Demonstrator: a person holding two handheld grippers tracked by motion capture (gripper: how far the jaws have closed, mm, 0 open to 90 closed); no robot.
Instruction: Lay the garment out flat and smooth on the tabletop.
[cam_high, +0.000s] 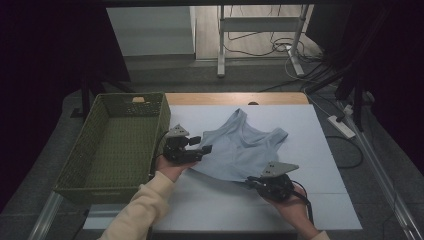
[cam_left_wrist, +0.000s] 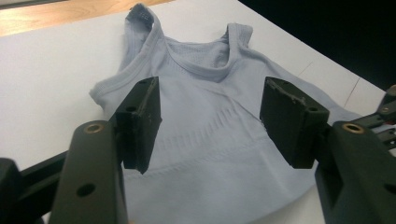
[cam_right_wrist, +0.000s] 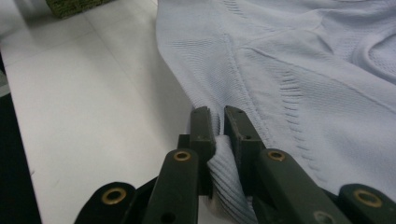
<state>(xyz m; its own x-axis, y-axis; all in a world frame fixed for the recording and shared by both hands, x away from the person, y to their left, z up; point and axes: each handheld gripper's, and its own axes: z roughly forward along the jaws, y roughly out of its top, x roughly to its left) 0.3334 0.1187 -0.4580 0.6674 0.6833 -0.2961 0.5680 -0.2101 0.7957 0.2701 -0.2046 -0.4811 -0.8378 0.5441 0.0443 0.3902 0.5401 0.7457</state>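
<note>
No writing or label is showing on anything. The green woven basket (cam_high: 107, 145) is sitting with nothing visible inside, left of the white tabletop (cam_high: 310, 150). The pale blue tank top (cam_high: 240, 147) is lying spread there. The right tool (cam_right_wrist: 215, 135) is pinching its ribbed hem; the left tool (cam_left_wrist: 210, 121) is hovering wide above it.

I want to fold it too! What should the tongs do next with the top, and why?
Probably the left tongs should close on the hem of the top. The right tongs already pinch the hem, while the left ones stand open just above the cloth, holding nothing. With both gripping, the top could be lifted evenly.
</note>
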